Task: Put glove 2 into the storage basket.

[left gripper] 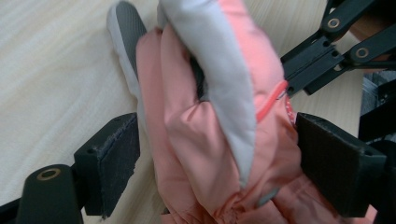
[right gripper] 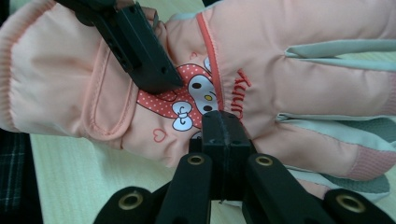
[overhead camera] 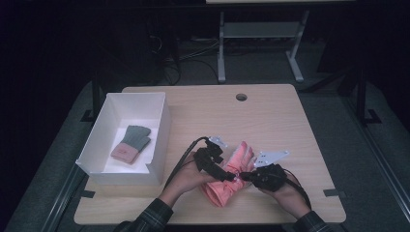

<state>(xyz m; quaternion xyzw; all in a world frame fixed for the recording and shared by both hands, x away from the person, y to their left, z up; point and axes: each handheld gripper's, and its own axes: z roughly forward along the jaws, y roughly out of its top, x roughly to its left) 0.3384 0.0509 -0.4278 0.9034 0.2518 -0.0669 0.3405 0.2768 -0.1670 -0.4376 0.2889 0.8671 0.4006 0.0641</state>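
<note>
Item — pink ski glove (overhead camera: 227, 179), near the tabletop's (overhead camera: 280, 121) front edge, held between both grippers. Left gripper (left gripper: 217, 154): jaws wide, straddling the cuff end. Right gripper (right gripper: 223, 140): jaws closed, pinching the glove's edge. Step, likely: grasping to lift. Next — carry leftward over the white box's (overhead camera: 162, 130) wall, where a grey-pink glove (overhead camera: 130, 143) already lies

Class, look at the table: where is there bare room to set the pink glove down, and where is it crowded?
Bare wood lies between the white box and the table's right edge, below the round hole. The front middle is crowded: both tongs meet on the pink glove.
</note>
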